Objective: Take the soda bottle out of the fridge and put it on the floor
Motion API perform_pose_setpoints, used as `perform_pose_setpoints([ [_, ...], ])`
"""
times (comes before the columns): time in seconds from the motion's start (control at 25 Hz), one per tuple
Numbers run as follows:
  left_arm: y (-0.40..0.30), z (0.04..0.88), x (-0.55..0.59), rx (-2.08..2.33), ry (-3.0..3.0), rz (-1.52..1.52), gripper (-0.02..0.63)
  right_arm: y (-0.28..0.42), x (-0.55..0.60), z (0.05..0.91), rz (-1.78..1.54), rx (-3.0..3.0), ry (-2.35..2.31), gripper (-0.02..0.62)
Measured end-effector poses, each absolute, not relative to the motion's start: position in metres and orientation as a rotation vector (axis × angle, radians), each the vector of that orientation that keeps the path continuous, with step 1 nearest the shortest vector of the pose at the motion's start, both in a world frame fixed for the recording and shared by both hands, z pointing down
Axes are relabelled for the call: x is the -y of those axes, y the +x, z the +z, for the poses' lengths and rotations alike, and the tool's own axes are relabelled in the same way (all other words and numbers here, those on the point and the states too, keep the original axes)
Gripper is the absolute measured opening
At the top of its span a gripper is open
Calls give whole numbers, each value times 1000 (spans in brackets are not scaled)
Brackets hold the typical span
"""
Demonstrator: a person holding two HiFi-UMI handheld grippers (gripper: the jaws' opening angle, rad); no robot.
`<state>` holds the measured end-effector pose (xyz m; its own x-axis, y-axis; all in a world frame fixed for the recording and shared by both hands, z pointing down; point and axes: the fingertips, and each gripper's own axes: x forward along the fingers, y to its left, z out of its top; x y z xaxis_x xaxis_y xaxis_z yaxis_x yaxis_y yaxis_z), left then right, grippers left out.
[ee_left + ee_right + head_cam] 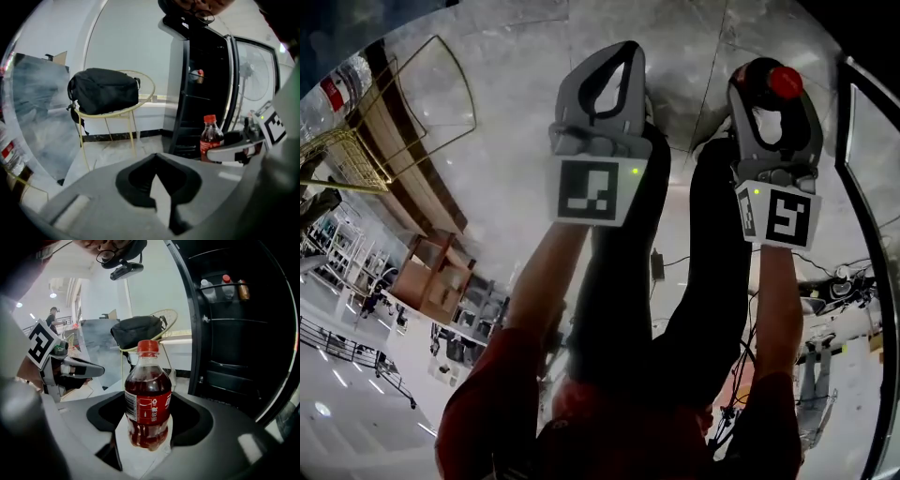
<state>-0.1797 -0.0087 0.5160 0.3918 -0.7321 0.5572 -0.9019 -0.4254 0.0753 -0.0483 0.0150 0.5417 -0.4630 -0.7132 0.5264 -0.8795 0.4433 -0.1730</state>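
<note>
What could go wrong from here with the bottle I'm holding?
The right gripper holds the bottle clear of the floor; opening now could drop and topple it. The smooth round bottle might also slip or tilt in the jaws. The open fridge stands close by; a swing could knock it.

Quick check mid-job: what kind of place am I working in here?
Probably a large indoor workspace or hall, not a home kitchen: a polished stone floor, a tall black glass-door fridge, and a wire chair bearing a black backpack.
</note>
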Motion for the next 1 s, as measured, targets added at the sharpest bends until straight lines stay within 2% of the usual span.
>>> perform_pose_setpoints([
  [0.48,-162,695,20,1325,2442,674,0,-39,-6,716,584,2331,1346,296],
  [1.0,-166,824,65,1398,2525,582,0,-49,34,818,457,2483,1385,296],
])
